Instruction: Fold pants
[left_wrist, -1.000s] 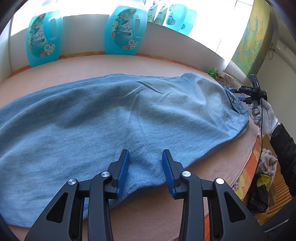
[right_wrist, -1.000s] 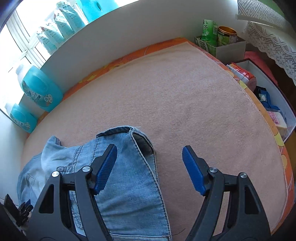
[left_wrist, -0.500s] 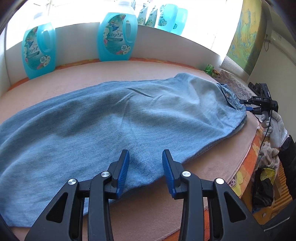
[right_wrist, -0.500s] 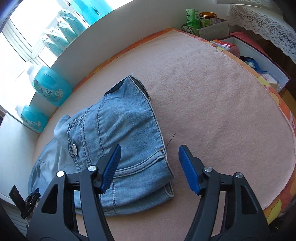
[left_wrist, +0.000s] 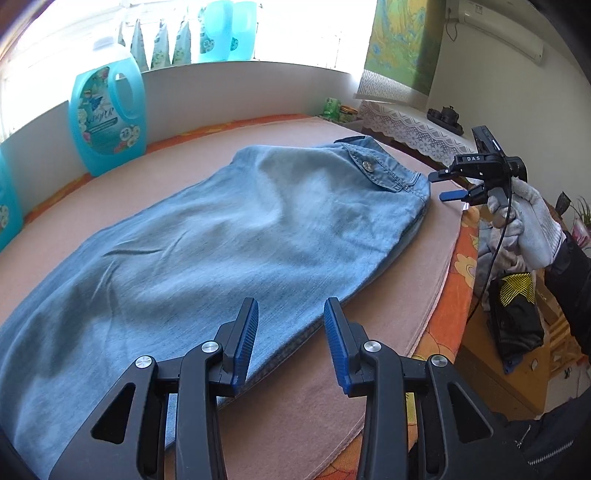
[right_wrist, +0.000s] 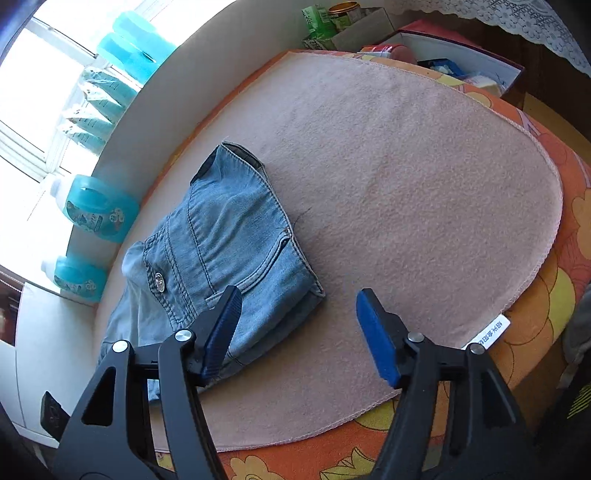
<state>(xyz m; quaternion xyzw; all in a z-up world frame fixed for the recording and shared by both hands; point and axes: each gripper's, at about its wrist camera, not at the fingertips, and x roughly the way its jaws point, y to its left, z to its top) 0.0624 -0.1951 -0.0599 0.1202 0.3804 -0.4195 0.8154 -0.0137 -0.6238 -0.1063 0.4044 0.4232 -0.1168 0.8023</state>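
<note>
Right gripper opening, empty, beside jeans waistband corner at ten o'clock; left gripper parted, empty. We judge denim heavy, floppy: pinch hems.

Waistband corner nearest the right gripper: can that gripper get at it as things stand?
Probably yes. The right gripper is opening with nothing between its pads, the jeans corner lies just ahead on the pink mat, and nothing sits on or beside it.
</note>
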